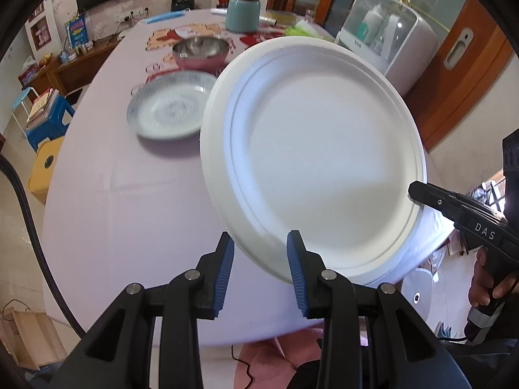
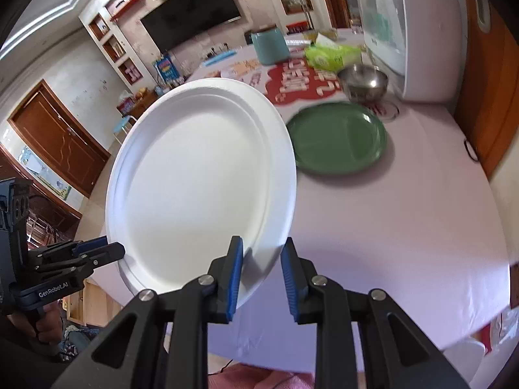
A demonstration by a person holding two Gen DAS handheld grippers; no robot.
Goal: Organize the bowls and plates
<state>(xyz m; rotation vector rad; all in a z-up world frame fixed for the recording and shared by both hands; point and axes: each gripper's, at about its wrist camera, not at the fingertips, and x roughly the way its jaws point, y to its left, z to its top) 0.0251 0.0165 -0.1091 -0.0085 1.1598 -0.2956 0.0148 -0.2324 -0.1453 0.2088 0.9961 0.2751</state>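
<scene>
You had the white plate (image 1: 311,162) up off the worktop (image 1: 129,201), tilted, its rim between both sets of narrowly parted fingers — left gripper (image 1: 261,272), right gripper (image 2: 261,278). Keeping both hands level would have steadied it towards the green plate (image 2: 337,139).

- A home's living and dining room.
- Wall-mounted television (image 2: 191,13) flanked by built-in shelves (image 2: 113,48) of small goods.
- Dining table (image 1: 107,178) under a lilac tablecloth, set with a patterned plate (image 1: 168,110), a steel bowl (image 1: 199,52) and a teal canister (image 1: 243,13).
- Countertop dish cabinet (image 2: 412,32), carved wooden door (image 2: 58,139), plastic stools (image 1: 45,123) stacked with books.
</scene>
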